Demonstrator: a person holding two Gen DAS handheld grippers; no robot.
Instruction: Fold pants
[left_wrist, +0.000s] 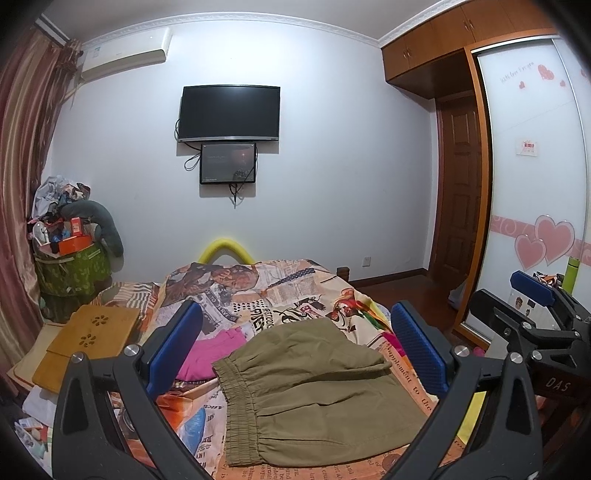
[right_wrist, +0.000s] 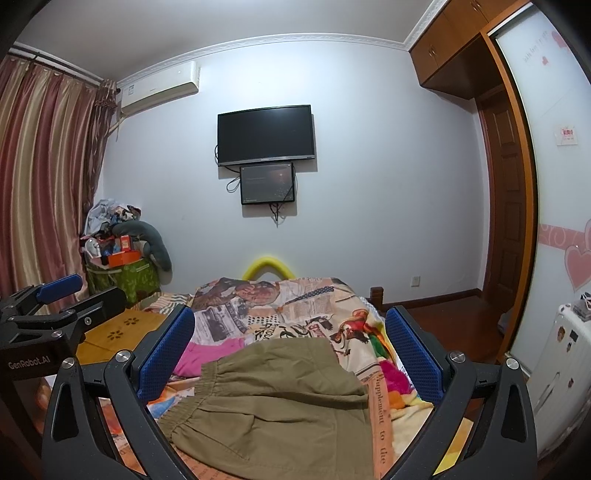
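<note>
Olive-green pants lie folded on the bed, elastic waistband toward the left; in the right wrist view the pants fill the lower middle. My left gripper hovers above them, open, blue pads wide apart with nothing between. My right gripper is also open and empty over the same cloth. The right gripper shows at the right edge of the left wrist view, and the left gripper at the left edge of the right wrist view.
A pink garment lies just beyond the pants on the printed bedspread. A wooden lap tray rests at the bed's left. A cluttered green basket stands by the curtain; a wardrobe is on the right.
</note>
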